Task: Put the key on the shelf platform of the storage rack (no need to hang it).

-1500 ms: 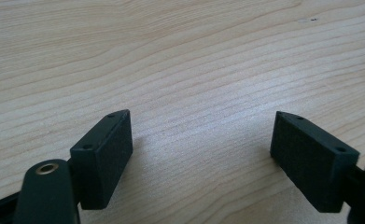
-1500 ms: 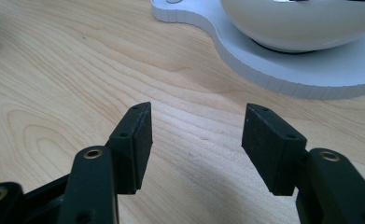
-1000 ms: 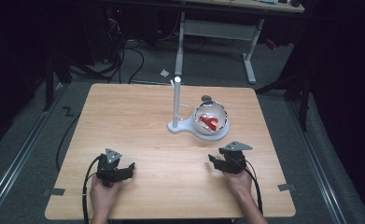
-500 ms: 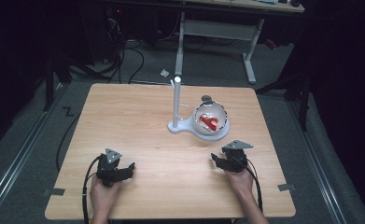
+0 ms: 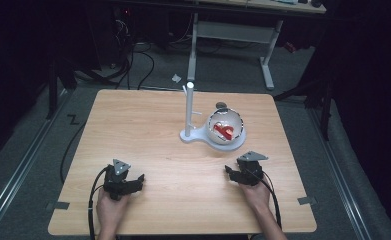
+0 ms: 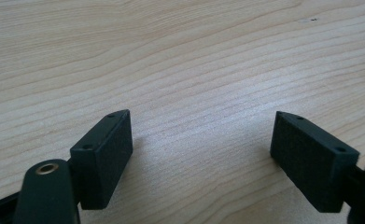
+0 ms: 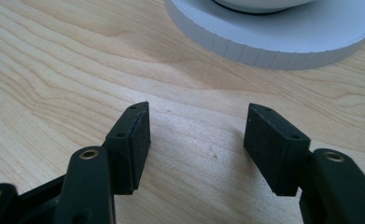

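Both grippers rest low on the worktop (image 5: 148,125), near its front edge, one per hand; this reads as a ready posture with neither committed to a grasp.

Left gripper (image 6: 201,140): jaws spread wide, bare wood between them, nothing held. It sits well apart from the other items.

Right gripper (image 7: 196,135): jaws have just been opening and stand apart with nothing between. It points at the white stand base (image 7: 273,39) just ahead, prob. to approach the bowl.

The bowl (image 5: 226,127) sits on the round end of the stand base, right of the upright post (image 5: 188,107), towards the worktop's rear. The red object (image 5: 224,132) lies inside the bowl; its identity is unclear at this res.

Count:
- grippers: 2
- stand: 1
- bowl: 1
- red object: 1
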### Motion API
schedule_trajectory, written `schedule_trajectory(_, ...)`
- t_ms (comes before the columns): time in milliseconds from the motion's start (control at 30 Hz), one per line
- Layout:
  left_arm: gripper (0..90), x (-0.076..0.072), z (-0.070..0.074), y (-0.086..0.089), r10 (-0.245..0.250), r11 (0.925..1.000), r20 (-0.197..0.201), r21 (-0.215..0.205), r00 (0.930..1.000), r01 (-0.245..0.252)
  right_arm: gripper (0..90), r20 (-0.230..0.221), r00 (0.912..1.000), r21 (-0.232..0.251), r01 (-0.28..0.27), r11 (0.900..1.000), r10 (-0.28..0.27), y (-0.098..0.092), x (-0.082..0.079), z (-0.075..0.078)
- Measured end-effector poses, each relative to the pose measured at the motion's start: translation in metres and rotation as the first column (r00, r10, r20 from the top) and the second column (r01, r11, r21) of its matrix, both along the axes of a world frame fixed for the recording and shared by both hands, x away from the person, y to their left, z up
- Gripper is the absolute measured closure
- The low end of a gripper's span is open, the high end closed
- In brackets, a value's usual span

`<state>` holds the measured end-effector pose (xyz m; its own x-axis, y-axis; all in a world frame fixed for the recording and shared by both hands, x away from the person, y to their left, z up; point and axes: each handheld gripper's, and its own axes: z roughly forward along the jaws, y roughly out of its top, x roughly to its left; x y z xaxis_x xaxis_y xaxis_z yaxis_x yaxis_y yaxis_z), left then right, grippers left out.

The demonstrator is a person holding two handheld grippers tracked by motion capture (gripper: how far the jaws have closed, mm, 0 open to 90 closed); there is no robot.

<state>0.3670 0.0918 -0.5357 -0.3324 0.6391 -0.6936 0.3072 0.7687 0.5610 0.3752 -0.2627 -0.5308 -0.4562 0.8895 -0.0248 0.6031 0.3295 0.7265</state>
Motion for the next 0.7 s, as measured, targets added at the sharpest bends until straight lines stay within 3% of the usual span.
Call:
schedule_trajectory(233,21.2,0.0,-0.0003,0.0003,-0.004,1.0,0.004,0.005,1.0,0.003,35.9,-0.002,0.9999,-0.002,-0.013,1.0,0.013,0.0001,-0.0001,-0.0003)
schedule_trajectory(700,21.0,-0.0002,-0.0002,0.0003,-0.005,1.0,0.002,0.004,1.0,0.004,35.4,-0.003,0.9998,-0.001,-0.022,1.0,0.022,0.0016,-0.0059,-0.0003)
